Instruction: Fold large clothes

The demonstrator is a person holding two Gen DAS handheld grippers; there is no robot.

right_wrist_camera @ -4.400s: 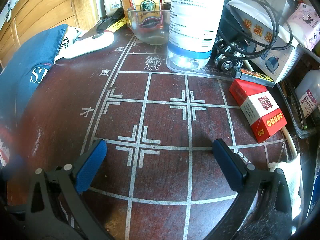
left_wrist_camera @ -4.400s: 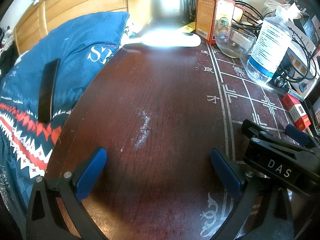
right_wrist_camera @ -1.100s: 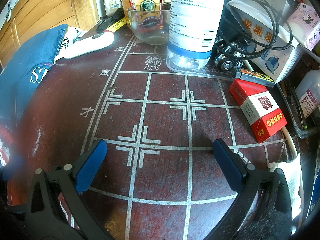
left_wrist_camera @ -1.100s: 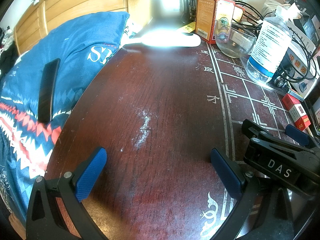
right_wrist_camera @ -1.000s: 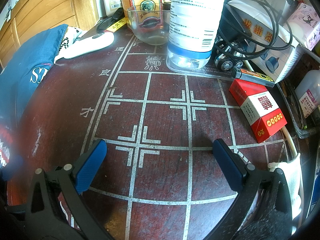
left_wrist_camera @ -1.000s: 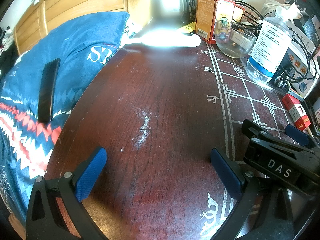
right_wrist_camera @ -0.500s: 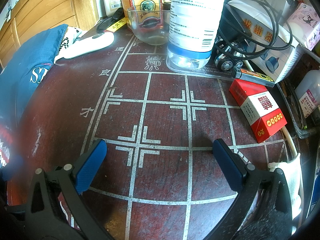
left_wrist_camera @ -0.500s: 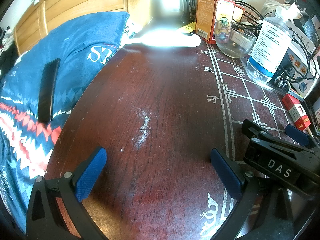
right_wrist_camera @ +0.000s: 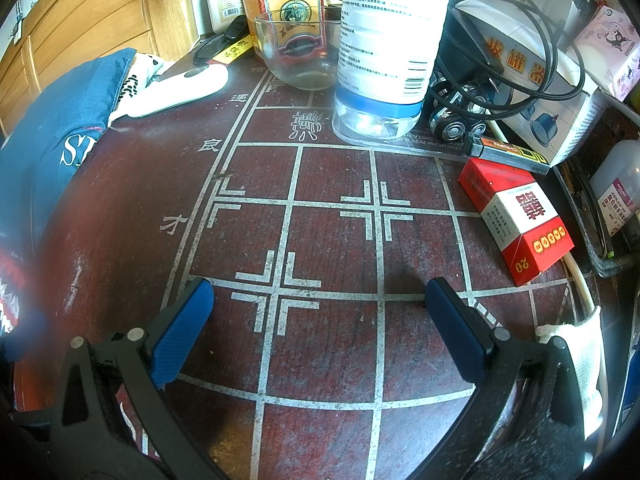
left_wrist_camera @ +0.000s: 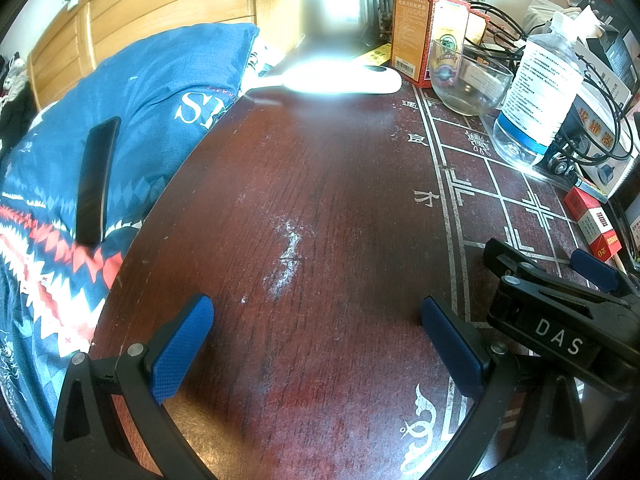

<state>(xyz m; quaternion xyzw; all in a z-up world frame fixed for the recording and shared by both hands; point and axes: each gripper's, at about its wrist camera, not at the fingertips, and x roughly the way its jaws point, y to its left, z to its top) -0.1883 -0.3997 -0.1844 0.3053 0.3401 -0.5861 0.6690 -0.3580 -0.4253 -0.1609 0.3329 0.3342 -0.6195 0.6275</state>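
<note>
While nothing is yet in our grasp, we read this as the moment before any fold begins. At the far left the blue patterned garment lies bunched past the table's edge, a dark phone resting on it. Our left gripper sits low over the bare wooden table, jaws spread wide and empty, apparently parked. Just to its right, our right gripper is likewise released, facing the water bottle and red packet, clutter we judge limits folding room.
</note>
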